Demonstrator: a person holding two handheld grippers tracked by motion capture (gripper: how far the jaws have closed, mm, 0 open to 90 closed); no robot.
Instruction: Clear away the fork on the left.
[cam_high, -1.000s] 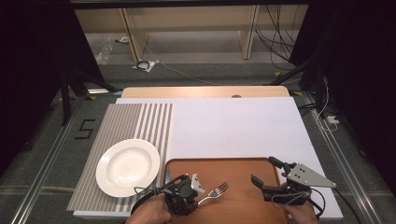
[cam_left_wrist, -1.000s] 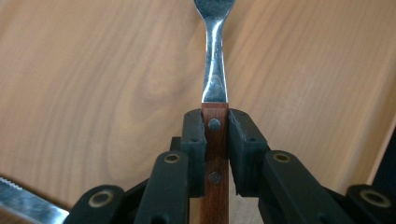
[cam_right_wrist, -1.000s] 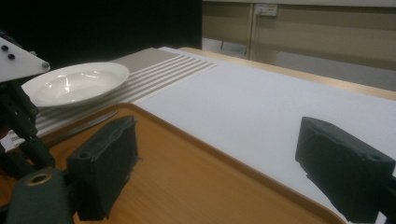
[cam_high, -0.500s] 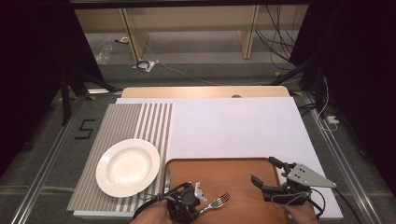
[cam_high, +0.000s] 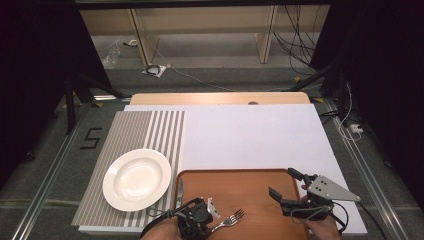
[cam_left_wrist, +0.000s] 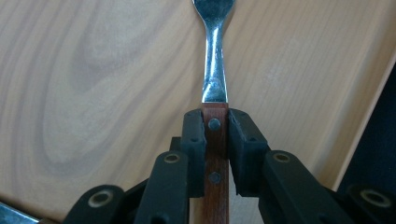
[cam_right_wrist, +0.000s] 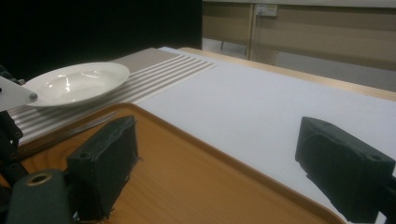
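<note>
- Left tool (cam_left_wrist: 215, 140): closed on the fork (cam_high: 227, 220), its two black pads clamped flat against the sides of the riveted wooden handle, close to where the handle meets the steel neck.
- Fork axis: in the left gripper view the fork (cam_left_wrist: 215, 70) runs straight out from between the pads, in line with the tool; the tines lead away and the handle end lies back between the jaws.
- Fork position: in the high view it sits over the near left part of the wooden tray (cam_high: 260, 185), tines pointing toward the tray's middle and slightly away from the person. Whether it rests on the tray or is raised just off it cannot be told.
- Right tool (cam_high: 287, 190): jaws wide apart and empty, over the near right part of the tray, well apart from the fork.
- Nearer hand: the left tool, which already holds the fork.
- Likely destination (a judgement): the white plate (cam_high: 136, 178) on the striped placemat (cam_high: 145, 130) lies to the left of the tray, on the side opposite the tines, so the fork would have to swing leftward.
- A knife (cam_high: 179, 190) lies along the tray's left rim, between the left tool and the plate.
- Support: white worktop (cam_high: 250, 137).
</note>
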